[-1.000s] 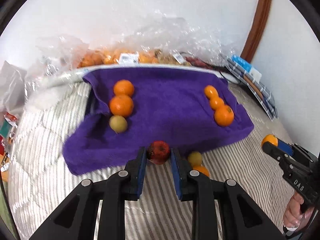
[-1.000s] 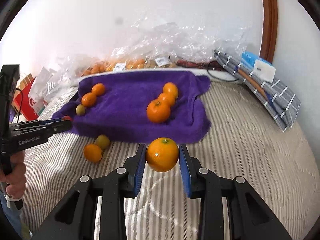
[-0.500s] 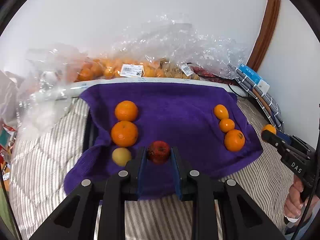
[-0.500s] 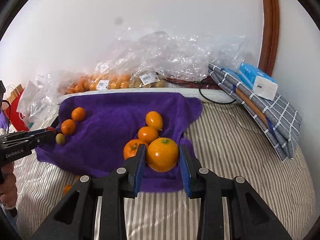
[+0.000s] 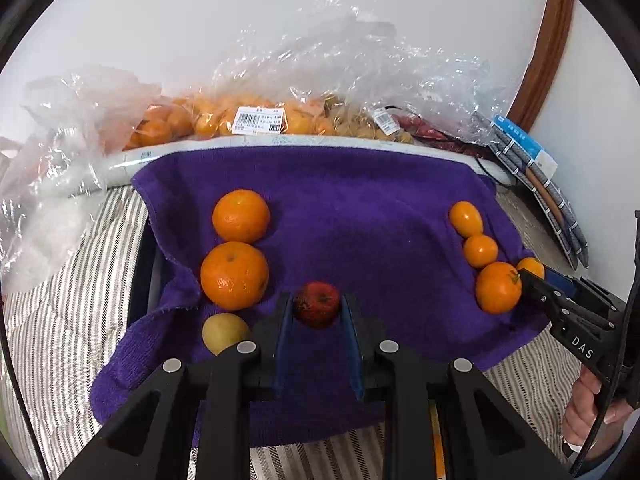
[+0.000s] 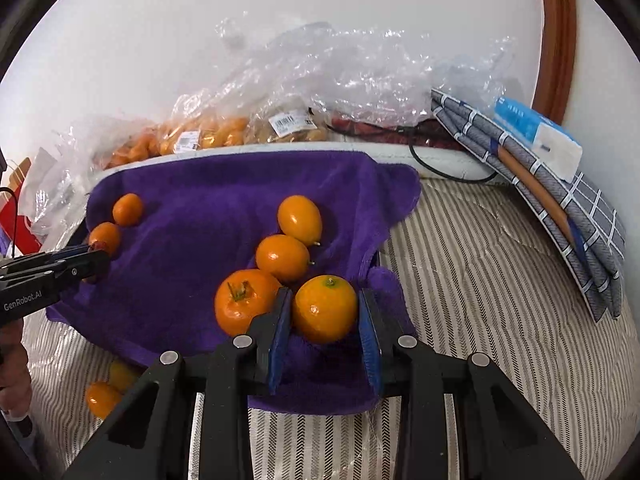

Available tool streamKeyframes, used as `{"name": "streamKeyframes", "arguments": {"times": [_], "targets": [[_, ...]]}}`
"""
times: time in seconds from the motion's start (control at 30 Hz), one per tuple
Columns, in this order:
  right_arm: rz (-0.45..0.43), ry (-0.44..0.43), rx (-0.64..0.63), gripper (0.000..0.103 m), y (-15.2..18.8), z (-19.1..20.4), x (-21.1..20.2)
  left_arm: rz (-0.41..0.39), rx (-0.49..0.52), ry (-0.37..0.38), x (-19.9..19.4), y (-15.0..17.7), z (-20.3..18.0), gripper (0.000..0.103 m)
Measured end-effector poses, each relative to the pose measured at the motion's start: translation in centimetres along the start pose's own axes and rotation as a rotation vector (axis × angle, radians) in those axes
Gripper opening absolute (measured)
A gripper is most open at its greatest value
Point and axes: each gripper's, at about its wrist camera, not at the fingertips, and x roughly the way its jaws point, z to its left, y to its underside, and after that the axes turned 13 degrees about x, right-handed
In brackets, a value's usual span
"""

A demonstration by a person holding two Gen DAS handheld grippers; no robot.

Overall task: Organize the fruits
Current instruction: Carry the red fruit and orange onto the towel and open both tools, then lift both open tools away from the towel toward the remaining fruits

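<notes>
- Left wrist view: left gripper [image 5: 317, 312] clamped on a small red fruit [image 5: 317, 304], held over the near part of a purple towel [image 5: 360, 208] spread on a striped bed cover [image 5: 60, 320].
- On the towel's left side, 2 large oranges [image 5: 236, 248] in a line, touching; just below them a yellow-green fruit [image 5: 224, 332], close beside the left finger.
- On the towel's right side, 3 smaller orange fruits [image 5: 480, 252] in a row.
- At the right edge, right gripper [image 5: 532, 276] closed on an orange fruit, right beside the nearest of those 3; a hand [image 5: 592, 412] on its handle.
- Behind the towel, clear plastic bags of fruit [image 5: 248, 120] against the wall.
- Right wrist view: right gripper [image 6: 325, 312] clamped on a round orange fruit [image 6: 325, 308], low over the towel's [image 6: 192, 208] near right corner, just beside an orange with a green stem [image 6: 244, 300].
- Behind those, 2 oval orange fruits [image 6: 292, 236], one past the other.
- At far left, left gripper [image 6: 94, 254] by the 2 oranges there.
- Off the towel, on the bed cover at lower left, 2 loose fruits [image 6: 108, 392], 1 orange and 1 yellowish.
- At right, a folded checked cloth [image 6: 560, 208] with a blue-and-white box [image 6: 540, 140] on it.
</notes>
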Motion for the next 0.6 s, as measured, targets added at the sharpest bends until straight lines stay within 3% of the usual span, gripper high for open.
{"name": "streamKeyframes", "arguments": {"times": [0.43, 0.5, 0.6], "targets": [[0.001, 0.021, -0.045, 0.034, 0.2, 0.5, 0.2, 0.018, -0.002, 0.007, 0.8, 0.3, 0.1, 0.023], [0.000, 0.015, -0.040, 0.037, 0.1, 0.4, -0.2, 0.022, -0.010, 0.010, 1.0, 0.3, 0.2, 0.023], [-0.028, 0.020, -0.042, 0.054, 0.0, 0.7, -1.6, 0.034, -0.013, 0.017, 1.2, 0.4, 0.2, 0.023]]}}
